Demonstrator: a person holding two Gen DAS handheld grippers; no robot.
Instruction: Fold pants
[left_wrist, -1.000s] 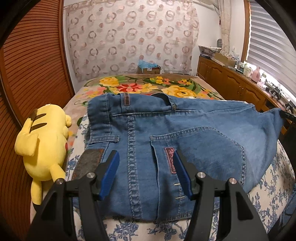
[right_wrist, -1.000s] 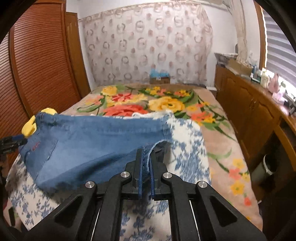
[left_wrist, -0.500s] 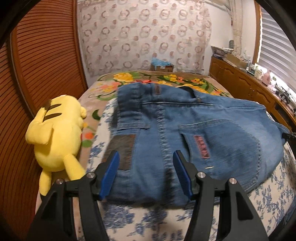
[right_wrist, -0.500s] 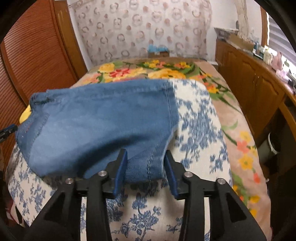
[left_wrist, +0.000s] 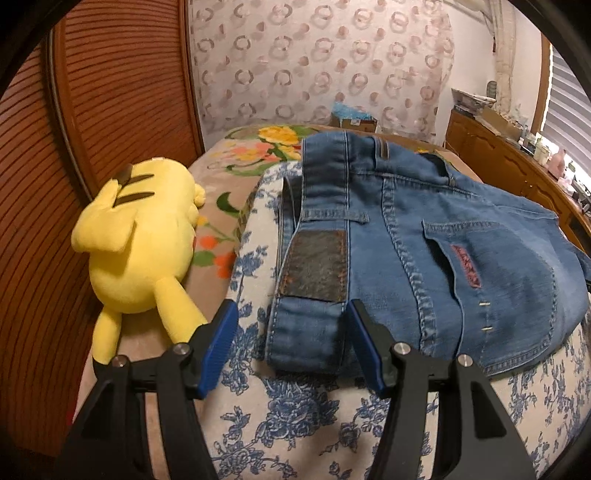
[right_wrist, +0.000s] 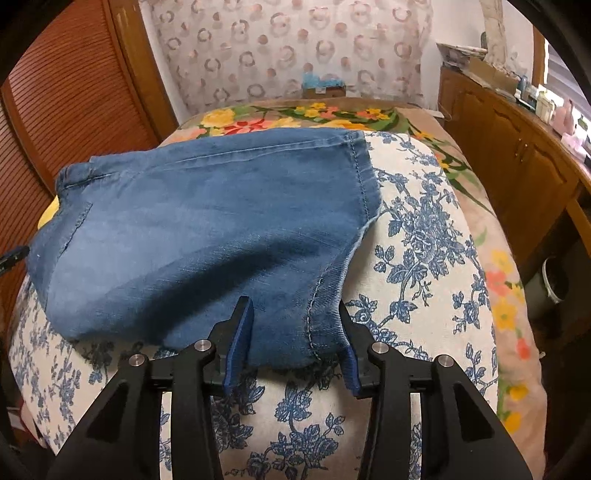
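The right gripper (right_wrist: 291, 338) has just opened, dropping the jeans (right_wrist: 207, 236) hem folded on the bed (right_wrist: 417, 236), while the left gripper (left_wrist: 290, 343) hovers open at the waistband.

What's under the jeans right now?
The jeans lie on a blue-flowered white cover, which shows around the near and side edges. A floral blanket extends beyond it. Whatever sits directly beneath the denim is hidden.

right gripper (right_wrist: 293, 338): parted, just opened | pants (right_wrist: 207, 236) hem between, on bed (right_wrist: 417, 236)
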